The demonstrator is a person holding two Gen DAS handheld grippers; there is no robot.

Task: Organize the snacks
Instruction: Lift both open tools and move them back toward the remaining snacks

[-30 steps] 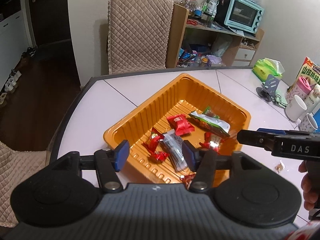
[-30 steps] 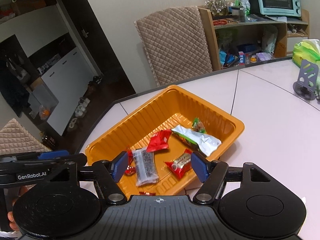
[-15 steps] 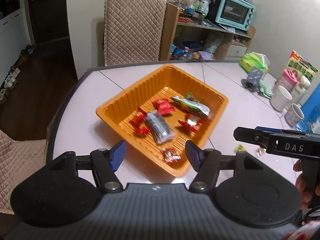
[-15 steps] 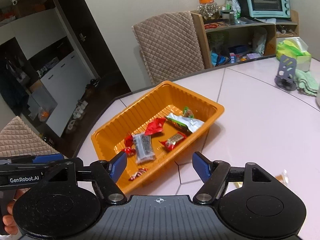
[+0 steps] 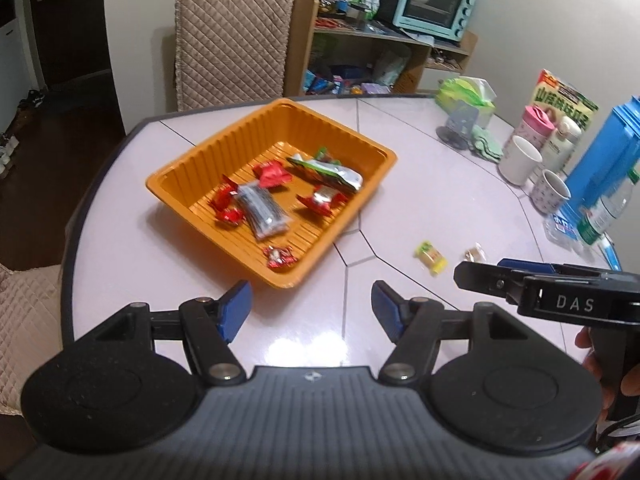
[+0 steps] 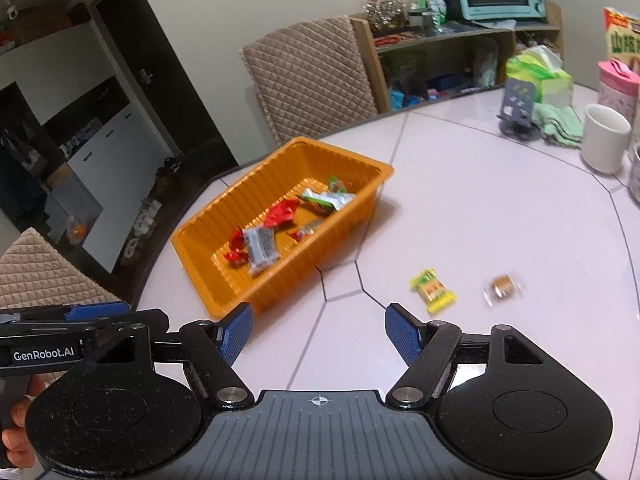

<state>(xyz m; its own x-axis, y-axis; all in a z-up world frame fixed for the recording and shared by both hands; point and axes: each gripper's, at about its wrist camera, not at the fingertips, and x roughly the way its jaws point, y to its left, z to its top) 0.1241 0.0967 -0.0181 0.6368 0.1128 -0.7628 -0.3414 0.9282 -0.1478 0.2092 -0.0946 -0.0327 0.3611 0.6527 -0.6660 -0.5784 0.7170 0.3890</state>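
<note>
An orange tray (image 5: 188, 156) (image 6: 352, 166) on the table holds several wrapped snacks: red candies (image 5: 226, 204), a grey packet (image 5: 262, 210) (image 6: 261, 246) and a green-silver packet (image 5: 328, 168) (image 6: 326, 200). A yellow-green snack (image 5: 430, 258) (image 6: 432, 290) and a small brown snack (image 5: 474, 254) (image 6: 502, 286) lie on the table right of the tray. My left gripper (image 5: 310, 314) is open and empty, above the table in front of the tray. My right gripper (image 6: 318, 334) is open and empty, near the tray's front corner and left of the loose snacks.
White mugs (image 5: 520, 158) (image 6: 604, 138), a pink bottle (image 5: 538, 120), a blue box (image 5: 600, 164), a water bottle (image 5: 604, 216), a green tissue pack (image 6: 538, 74) and a phone stand (image 6: 516, 110) crowd the table's right side. A quilted chair (image 5: 230, 44) stands behind the table.
Both grippers have pulled back and up from over the tray, both still open. The tray now sits farther off and the two loose snacks on the table have come into view.
</note>
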